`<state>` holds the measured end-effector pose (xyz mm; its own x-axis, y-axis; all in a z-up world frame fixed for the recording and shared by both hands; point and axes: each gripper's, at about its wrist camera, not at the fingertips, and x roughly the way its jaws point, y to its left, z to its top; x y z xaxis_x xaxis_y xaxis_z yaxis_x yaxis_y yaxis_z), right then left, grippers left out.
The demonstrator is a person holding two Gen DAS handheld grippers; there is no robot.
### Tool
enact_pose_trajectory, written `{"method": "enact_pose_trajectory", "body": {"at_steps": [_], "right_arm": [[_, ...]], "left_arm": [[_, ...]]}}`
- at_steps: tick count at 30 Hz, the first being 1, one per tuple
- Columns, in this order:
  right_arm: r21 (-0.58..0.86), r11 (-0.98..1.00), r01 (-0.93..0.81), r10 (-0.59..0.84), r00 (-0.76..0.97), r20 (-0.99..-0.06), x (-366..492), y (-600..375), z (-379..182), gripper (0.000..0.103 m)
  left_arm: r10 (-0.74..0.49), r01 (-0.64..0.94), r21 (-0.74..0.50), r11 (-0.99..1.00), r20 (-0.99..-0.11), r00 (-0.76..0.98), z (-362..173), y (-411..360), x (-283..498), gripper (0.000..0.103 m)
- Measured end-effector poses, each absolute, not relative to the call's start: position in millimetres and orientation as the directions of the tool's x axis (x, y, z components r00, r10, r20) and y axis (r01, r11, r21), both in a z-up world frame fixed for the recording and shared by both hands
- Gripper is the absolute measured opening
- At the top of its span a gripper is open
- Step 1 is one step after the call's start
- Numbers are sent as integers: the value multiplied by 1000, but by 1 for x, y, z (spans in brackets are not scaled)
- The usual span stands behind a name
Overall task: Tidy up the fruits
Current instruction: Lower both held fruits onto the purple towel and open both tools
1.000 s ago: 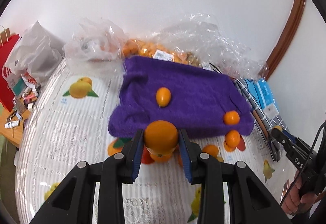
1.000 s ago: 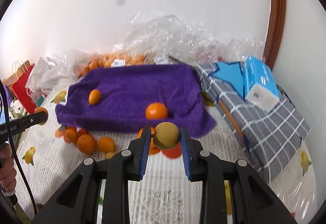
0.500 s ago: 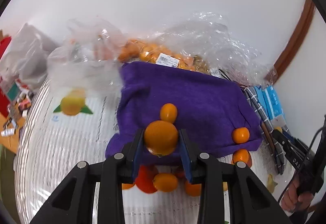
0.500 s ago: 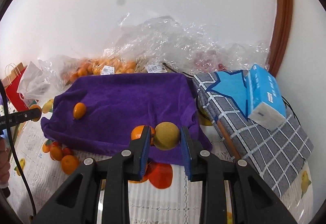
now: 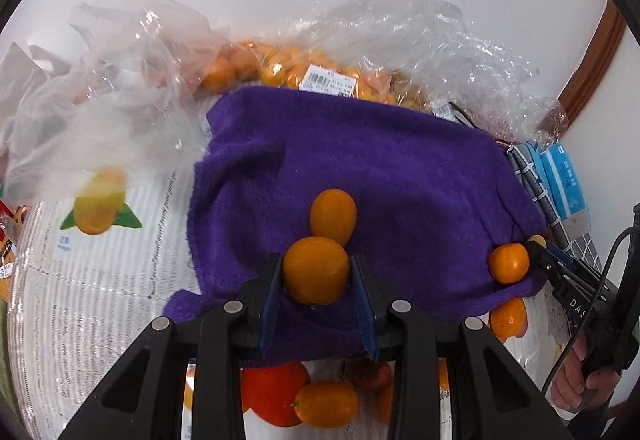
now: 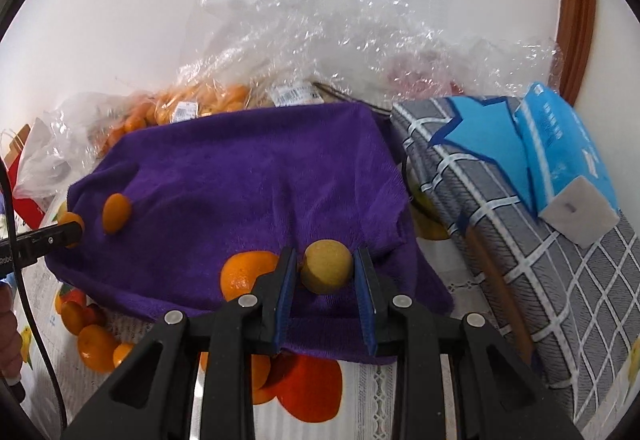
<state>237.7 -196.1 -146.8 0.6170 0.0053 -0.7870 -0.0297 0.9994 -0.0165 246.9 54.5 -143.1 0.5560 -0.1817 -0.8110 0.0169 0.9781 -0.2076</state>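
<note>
A purple towel (image 5: pixel 380 168) lies on the table; it also shows in the right wrist view (image 6: pixel 240 176). My left gripper (image 5: pixel 316 274) is shut on an orange fruit (image 5: pixel 316 268) over the towel's near edge, just in front of an oval kumquat (image 5: pixel 333 215) lying on it. My right gripper (image 6: pixel 326 268) is shut on a round tan fruit (image 6: pixel 327 265) over the towel's near right part, next to an orange (image 6: pixel 244 274) resting there. Another kumquat (image 6: pixel 116 212) lies at the towel's left.
Several loose oranges (image 6: pixel 94 344) lie on the patterned tablecloth (image 5: pixel 92 292) before the towel. Clear plastic bags of oranges (image 5: pixel 280 68) stand behind it. A grey checked bundle (image 6: pixel 520 240) with a blue tissue pack (image 6: pixel 560 156) is at the right.
Both grippers moved forward with their fruit, from above the tablecloth to over the towel's near edge. The towel and the fruit on it look larger and closer.
</note>
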Motion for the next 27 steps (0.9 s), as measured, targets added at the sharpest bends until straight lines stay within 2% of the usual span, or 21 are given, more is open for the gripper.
{"method": "enact_pose_trajectory", "body": {"at_steps": [3, 12, 19, 21, 27], "right_arm": [[-50, 998, -32, -19, 622, -783, 239, -194, -149, 29], [-23, 1000, -12, -12, 584, -811, 234, -201, -150, 32], [-18, 1000, -3, -13, 616, -788, 207, -191, -129, 44], [4, 1000, -9, 8, 621, -784, 200, -187, -125, 48], [65, 998, -27, 68, 608, -791, 182, -173, -131, 48]], "left_arm": [[-175, 20, -197, 980, -817, 549, -149, 51, 248, 32], [-184, 17, -204, 979, -840, 510, -159, 50, 248, 32], [-183, 32, -198, 980, -820, 542, -141, 54, 230, 46], [-177, 27, -196, 980, -807, 563, -134, 59, 221, 47], [-159, -1, -199, 980, -788, 594, -126, 83, 197, 48]]}}
